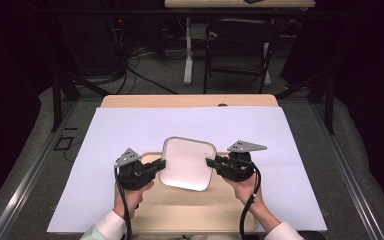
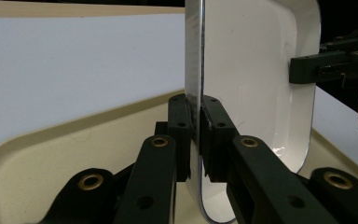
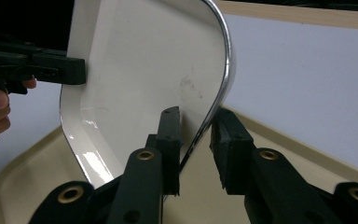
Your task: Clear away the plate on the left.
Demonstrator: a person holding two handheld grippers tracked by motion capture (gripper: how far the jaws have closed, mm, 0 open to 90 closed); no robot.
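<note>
A white square plate (image 1: 187, 162) with rounded corners is held between both grippers over a beige tray (image 1: 190, 212). My left gripper (image 1: 162, 163) is shut on the plate's left rim; in the left gripper view its pads (image 2: 214, 126) press on both faces of the plate (image 2: 256, 84), which stands edge-on. My right gripper (image 1: 209, 162) is shut on the opposite rim, and in the right gripper view the curved rim of the plate (image 3: 144, 70) runs between its two pads (image 3: 170, 135). Each gripper view shows the other gripper (image 2: 303, 70) (image 3: 74, 70) clamped on the far rim.
The tray lies at the near edge of a large white sheet (image 1: 130, 130) that covers a wooden table (image 1: 190, 101). A dark chair (image 1: 237, 45) and cables stand on the floor beyond the table. Metal rails run along both sides.
</note>
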